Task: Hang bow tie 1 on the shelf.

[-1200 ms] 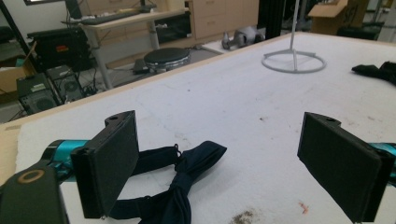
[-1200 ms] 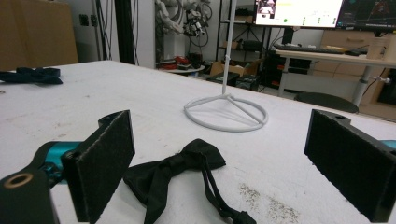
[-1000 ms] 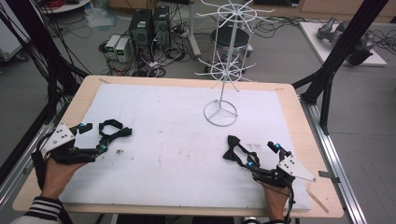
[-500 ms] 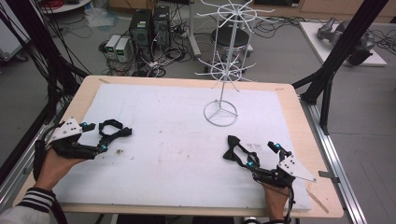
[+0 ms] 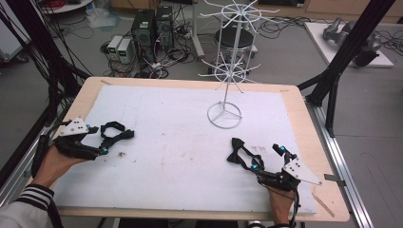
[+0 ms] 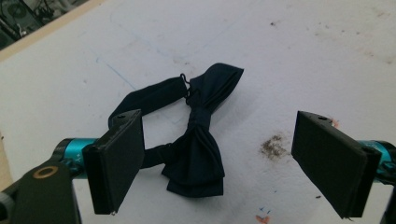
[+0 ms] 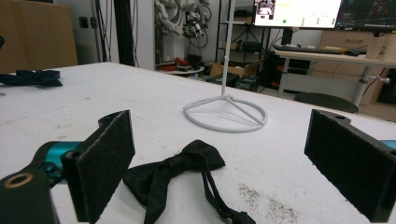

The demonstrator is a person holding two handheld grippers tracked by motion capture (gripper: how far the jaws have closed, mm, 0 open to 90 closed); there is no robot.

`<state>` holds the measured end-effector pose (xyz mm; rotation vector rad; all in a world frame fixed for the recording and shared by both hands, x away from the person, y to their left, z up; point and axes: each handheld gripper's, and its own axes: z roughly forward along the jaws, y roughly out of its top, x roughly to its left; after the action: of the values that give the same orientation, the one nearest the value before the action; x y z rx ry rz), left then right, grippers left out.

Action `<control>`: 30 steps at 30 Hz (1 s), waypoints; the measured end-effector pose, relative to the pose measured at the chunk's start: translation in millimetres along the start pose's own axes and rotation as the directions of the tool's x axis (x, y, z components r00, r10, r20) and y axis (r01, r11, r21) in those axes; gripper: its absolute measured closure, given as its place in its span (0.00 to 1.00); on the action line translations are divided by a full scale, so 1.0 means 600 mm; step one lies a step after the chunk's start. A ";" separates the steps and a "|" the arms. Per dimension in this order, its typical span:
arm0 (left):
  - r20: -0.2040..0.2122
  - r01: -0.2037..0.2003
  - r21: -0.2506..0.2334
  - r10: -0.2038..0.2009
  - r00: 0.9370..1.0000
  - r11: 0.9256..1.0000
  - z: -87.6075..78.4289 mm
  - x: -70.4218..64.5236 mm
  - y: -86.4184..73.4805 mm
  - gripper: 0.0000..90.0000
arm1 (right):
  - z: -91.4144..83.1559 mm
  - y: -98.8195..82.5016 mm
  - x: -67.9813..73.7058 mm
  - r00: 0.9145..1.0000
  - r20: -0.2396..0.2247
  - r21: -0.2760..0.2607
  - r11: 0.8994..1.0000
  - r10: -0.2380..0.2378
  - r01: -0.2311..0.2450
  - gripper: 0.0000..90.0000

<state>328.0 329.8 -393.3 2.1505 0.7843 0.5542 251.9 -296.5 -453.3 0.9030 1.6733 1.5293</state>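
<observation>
A dark navy bow tie (image 5: 117,131) (image 6: 198,149) lies flat on the white table cover at the left, strap looped behind it. My left gripper (image 5: 110,140) (image 6: 219,126) hovers over it with the bow tie between the jaws; the jaws have just been closing, but the pads stand apart from the cloth. A second dark bow tie (image 5: 236,151) (image 7: 173,170) rests at the right. My right gripper (image 5: 247,156) (image 7: 219,126) is low on the table, open, with that bow tie just in front of its jaws. The left-hand bow tie (image 7: 32,77) also shows far off.
A white wire display rack (image 5: 233,61) stands on a ring base (image 5: 225,115) (image 7: 225,114) at the back centre of the table. Small dirt marks (image 6: 273,147) spot the cover. Computers, cables and a black frame surround the wooden table edge (image 5: 304,133).
My left hand has shifted slightly away from the near edge, with its gripper closer over the bow tie. The right hand and its gripper have kept still.
</observation>
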 end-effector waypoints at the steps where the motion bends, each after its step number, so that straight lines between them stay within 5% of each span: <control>1: 0.013 0.007 0.017 -0.007 1.000 1.000 0.003 0.002 -0.001 0.20 | 0.000 0.000 0.000 1.000 0.000 0.000 1.000 0.000 0.000 0.09; 14: 0.074 -0.016 0.191 0.002 0.997 0.981 0.029 0.007 -0.003 0.29 | 0.000 0.000 -0.001 1.000 0.001 -0.001 1.000 0.000 0.000 0.08; 30: 0.090 -0.012 0.299 -0.015 0.996 0.954 0.056 0.018 -0.003 0.43 | 0.000 0.000 0.000 1.000 0.002 0.000 1.000 0.006 -0.006 0.08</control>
<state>355.1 320.9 -413.7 2.4331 0.8639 0.3488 251.9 -296.8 -453.3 0.9099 1.6710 1.5322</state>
